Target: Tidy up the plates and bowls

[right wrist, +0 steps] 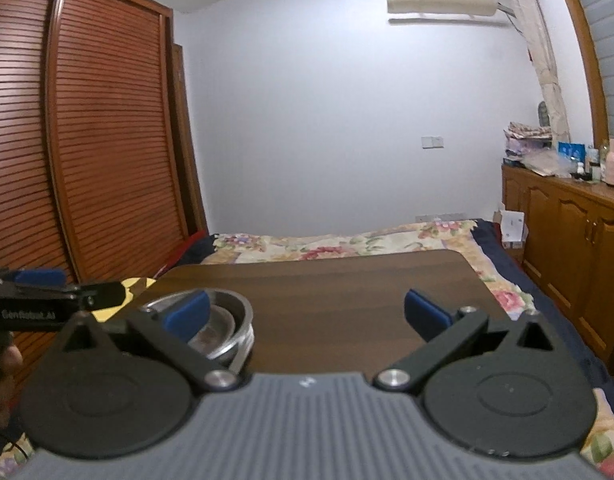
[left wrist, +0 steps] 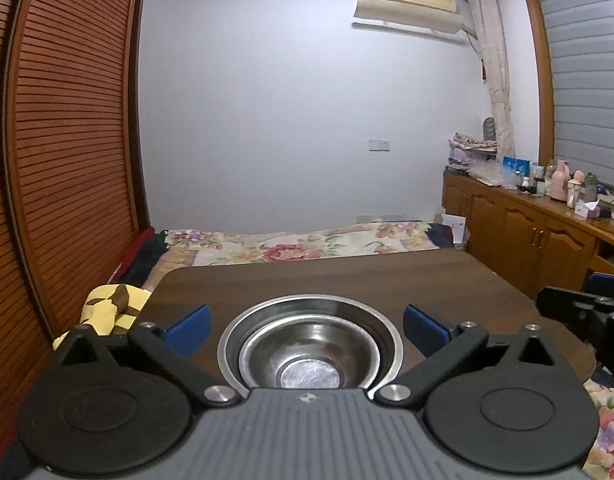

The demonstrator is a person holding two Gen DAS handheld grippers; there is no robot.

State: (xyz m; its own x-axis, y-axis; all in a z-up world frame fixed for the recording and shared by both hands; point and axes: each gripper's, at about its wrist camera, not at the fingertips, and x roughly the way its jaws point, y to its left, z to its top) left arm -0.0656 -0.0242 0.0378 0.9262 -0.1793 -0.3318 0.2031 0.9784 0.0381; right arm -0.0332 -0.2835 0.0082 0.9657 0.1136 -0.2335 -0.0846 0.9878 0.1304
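Left wrist view shows the stainless stack [left wrist: 310,350] directly ahead of our left gripper [left wrist: 307,326]: a small steel bowl [left wrist: 311,364] nested inside a wider steel dish [left wrist: 381,332], both resting on the dark wooden table [left wrist: 347,276]. We judge the nesting step complete, since the two pieces sit one inside the other, roughly centred. No other plates or bowls are visible on the table in either view, so we judge the task at or near its end; whether more items wait outside the frame, we cannot tell.

Our left gripper has its jaws spread wide, with one blue pad [left wrist: 189,328] to each side of the stack. The pads stand clear of the dish rim, touching nothing, and the stack lies between them, just forward of the gripper body.

Right wrist view places the same stack [right wrist: 223,328] low and to the left, partly hidden behind the left pad [right wrist: 189,316] of our right gripper [right wrist: 307,314]. This gripper's jaws are likewise spread wide and empty, with only bare table between the pads. The stack sits beside this gripper, not between its fingers. At the left edge of this view the left gripper [right wrist: 43,296] is visible side-on.
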